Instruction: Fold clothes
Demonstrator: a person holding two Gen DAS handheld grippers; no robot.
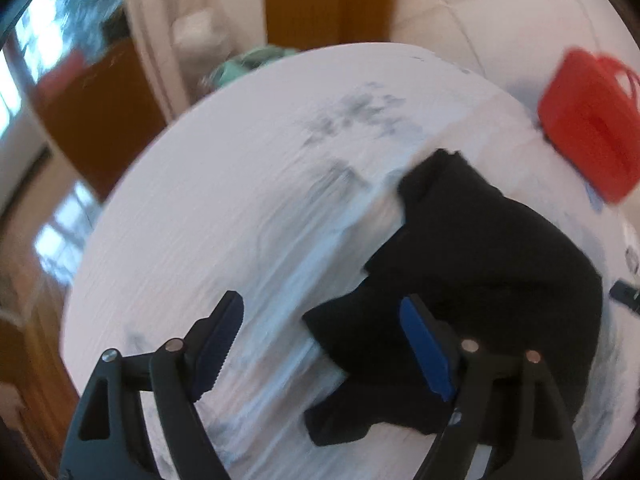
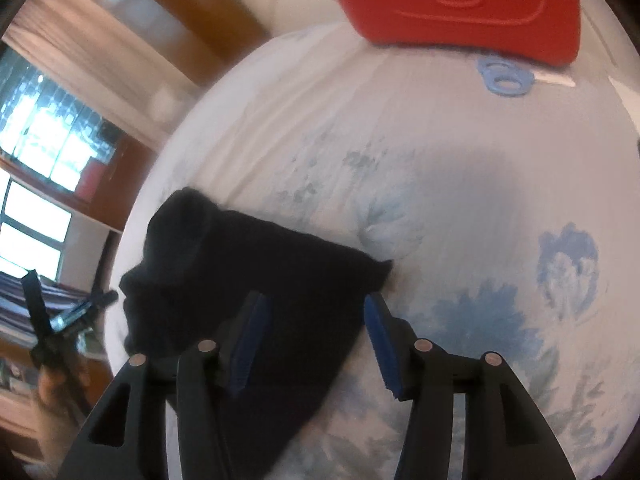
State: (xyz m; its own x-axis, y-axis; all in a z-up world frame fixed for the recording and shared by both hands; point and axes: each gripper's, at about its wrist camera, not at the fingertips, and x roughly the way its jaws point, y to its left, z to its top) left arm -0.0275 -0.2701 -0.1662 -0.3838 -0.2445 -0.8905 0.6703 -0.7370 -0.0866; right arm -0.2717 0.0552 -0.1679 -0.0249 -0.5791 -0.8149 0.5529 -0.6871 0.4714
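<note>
While we hover over the bed [image 1: 224, 184], left gripper [image 1: 320, 344] wide and empty, right gripper [image 2: 312, 344] part-open astride black garment [image 2: 256, 264] (pads not pressing), red case [image 2: 460, 4] beyond.

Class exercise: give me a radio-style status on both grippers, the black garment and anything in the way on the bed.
Left gripper open, empty. Right gripper open over black garment, not pinching. Garment bunched on floral bedsheet. Red case at far edge, clear.

home bedroom: bed w/ floral sheet [image 2: 460, 184], wooden door [image 1: 328, 0], window [image 2: 40, 152], tiled floor [image 1: 480, 0]
</note>
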